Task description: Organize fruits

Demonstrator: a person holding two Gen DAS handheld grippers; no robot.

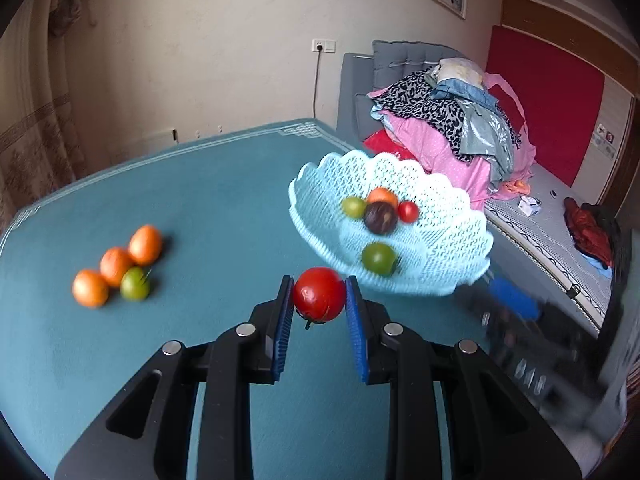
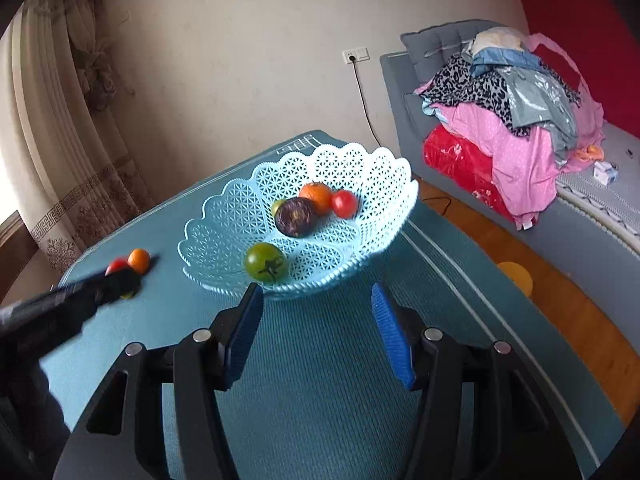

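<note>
Surface: teal mat (image 1: 192,184) covers the table, with pale border lines along its edges; a bedroom lies beyond it.
Red tomato (image 1: 319,294): clamped between the blue pads of the left gripper (image 1: 319,298), lifted off the mat, just short of the basket's near rim.
Left gripper: jaws closed onto the tomato from both sides, pads touching its skin; in the right wrist view it shows only as a dark blur at the left.
Basket (image 2: 360,168): pale blue lattice bowl with a scalloped rim, standing on the mat toward its far right part.
In the basket: green tomato (image 2: 265,261) near the front wall; dark purple fruit (image 2: 295,217) in the middle; an orange (image 2: 316,195) behind it; small red tomato (image 2: 344,203) touching the orange; a small green fruit (image 1: 353,206) on the purple one's left.
Loose fruit: three oranges (image 1: 116,265) and one green fruit (image 1: 135,284) bunched together on the mat, well apart from the basket on its left.
Right gripper (image 2: 318,304): jaws wide apart, holding nothing, hanging over the mat just before the basket.
Room: sofa (image 2: 404,92) piled with clothes (image 2: 512,120); wall socket (image 2: 355,55) with a cord hanging down; curtain (image 2: 60,128) at the left.
</note>
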